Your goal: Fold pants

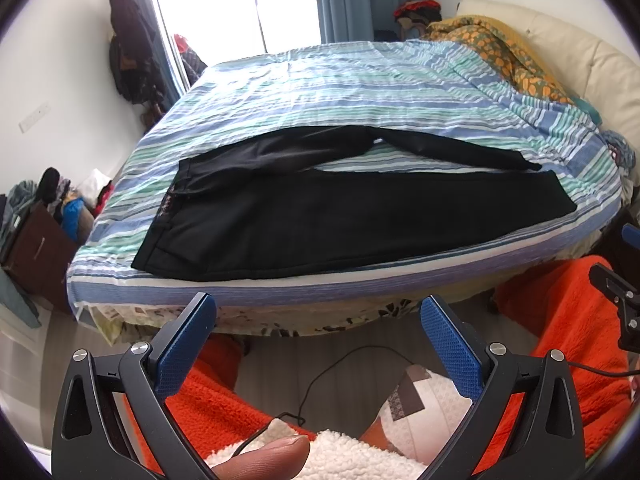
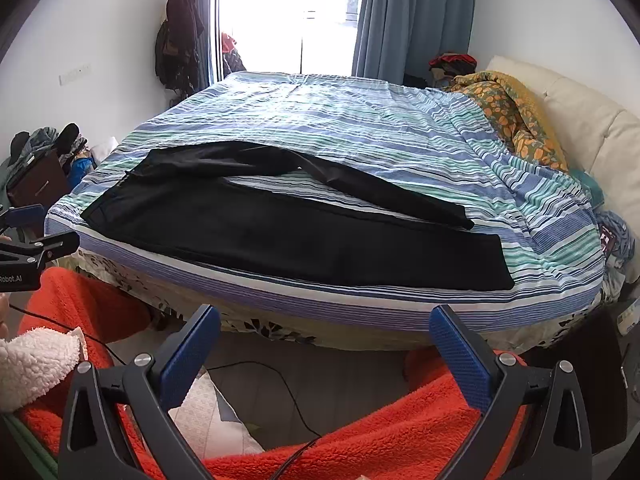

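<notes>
The black pants [image 1: 340, 216] lie spread flat along the near edge of the bed [image 1: 320, 80], on its striped cover, with the waistband toward the bed's near left corner and the two legs running toward the right edge. The legs are parted, and a wedge of striped cover shows between them; the farther leg angles away from the near one. Both tools hang off the bed, short of its near edge: the left hand-held gripper [image 1: 318, 312] has its blue pads wide apart and holds nothing, and the right hand-held gripper [image 2: 324, 324] is likewise spread and empty. The cloth looks thin, light and limp, so it will likely sag and slide on the cover when lifted. A sensible hold would be the far leg's cuff and the waistband's far corner, pinching both layers together.
</notes>
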Demonstrator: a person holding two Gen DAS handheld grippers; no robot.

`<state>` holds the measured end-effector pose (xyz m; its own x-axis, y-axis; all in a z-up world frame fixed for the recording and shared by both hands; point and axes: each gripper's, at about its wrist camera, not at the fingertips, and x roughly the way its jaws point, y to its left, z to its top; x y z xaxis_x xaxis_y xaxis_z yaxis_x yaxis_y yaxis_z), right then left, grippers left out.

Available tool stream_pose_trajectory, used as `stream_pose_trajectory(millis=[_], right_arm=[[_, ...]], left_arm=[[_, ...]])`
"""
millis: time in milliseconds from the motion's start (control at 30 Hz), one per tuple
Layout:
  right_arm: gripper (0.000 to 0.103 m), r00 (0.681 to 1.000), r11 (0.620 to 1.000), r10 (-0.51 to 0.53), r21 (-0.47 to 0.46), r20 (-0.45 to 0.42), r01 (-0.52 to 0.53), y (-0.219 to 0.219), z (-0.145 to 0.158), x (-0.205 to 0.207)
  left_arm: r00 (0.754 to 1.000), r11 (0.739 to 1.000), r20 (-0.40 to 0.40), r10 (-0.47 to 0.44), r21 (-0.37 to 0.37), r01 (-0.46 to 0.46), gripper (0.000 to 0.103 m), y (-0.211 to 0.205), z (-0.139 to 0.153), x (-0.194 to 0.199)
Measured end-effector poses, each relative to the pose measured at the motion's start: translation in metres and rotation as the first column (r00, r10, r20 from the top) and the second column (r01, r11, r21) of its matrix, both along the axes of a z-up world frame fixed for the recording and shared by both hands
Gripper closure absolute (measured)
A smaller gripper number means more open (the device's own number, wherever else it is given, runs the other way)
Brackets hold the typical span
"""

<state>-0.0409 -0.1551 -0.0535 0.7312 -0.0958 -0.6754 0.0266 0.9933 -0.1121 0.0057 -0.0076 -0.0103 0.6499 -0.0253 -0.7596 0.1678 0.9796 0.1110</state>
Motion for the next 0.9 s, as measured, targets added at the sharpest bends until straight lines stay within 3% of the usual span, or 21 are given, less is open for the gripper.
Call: stream_pose_trajectory(millis=[900], right_arm=[[0.000,1.000,1.000,-0.004,0.004,-0.004,0.004,-0.0039,-0.0012,0.0011]], left_arm=[[1.000,1.000,-0.016,0.006,0.003,-0.006,0.001,0.0019,-0.0038,0.0001]])
